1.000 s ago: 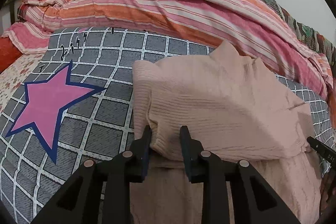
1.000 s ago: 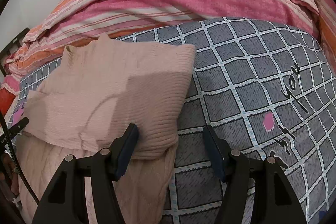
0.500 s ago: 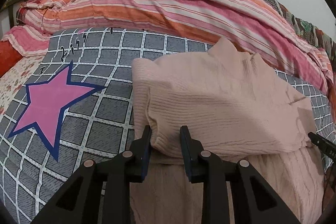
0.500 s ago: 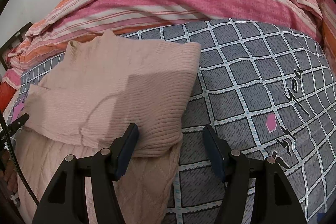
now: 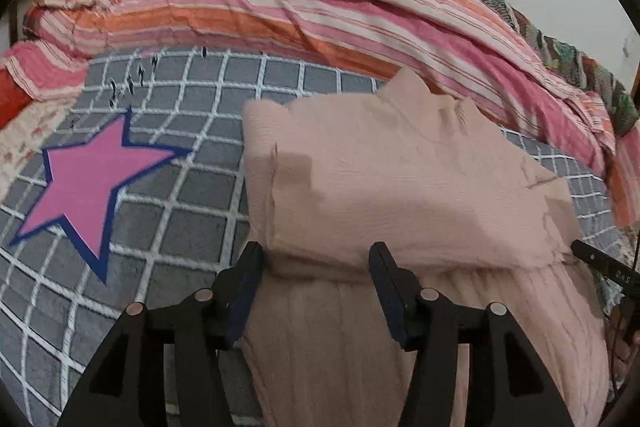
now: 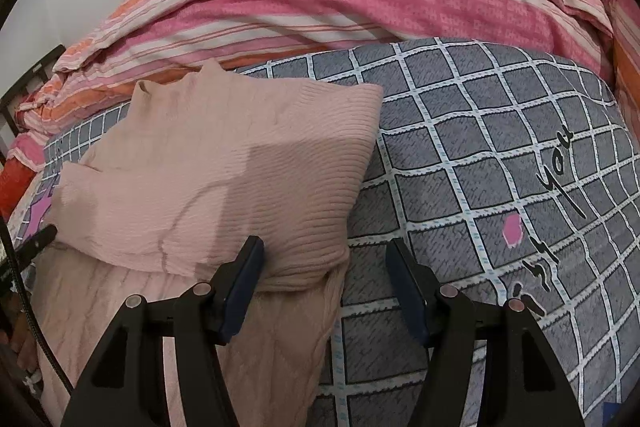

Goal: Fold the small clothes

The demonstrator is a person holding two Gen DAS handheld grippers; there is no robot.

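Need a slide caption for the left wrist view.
Left hand-held gripper, just opened, straddles the folded pink sweater edge on the checked bedspread.

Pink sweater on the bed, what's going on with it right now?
A person with a handheld gripper in each hand is folding the pale pink knitted sweater on the grey checked bedspread. Its top half is folded down over the lower part. The left gripper has just been opening; the folded edge sits between its fingers, no longer pinched. The right gripper is open at the sweater's other corner, one finger over the knit, the other over the bedspread.
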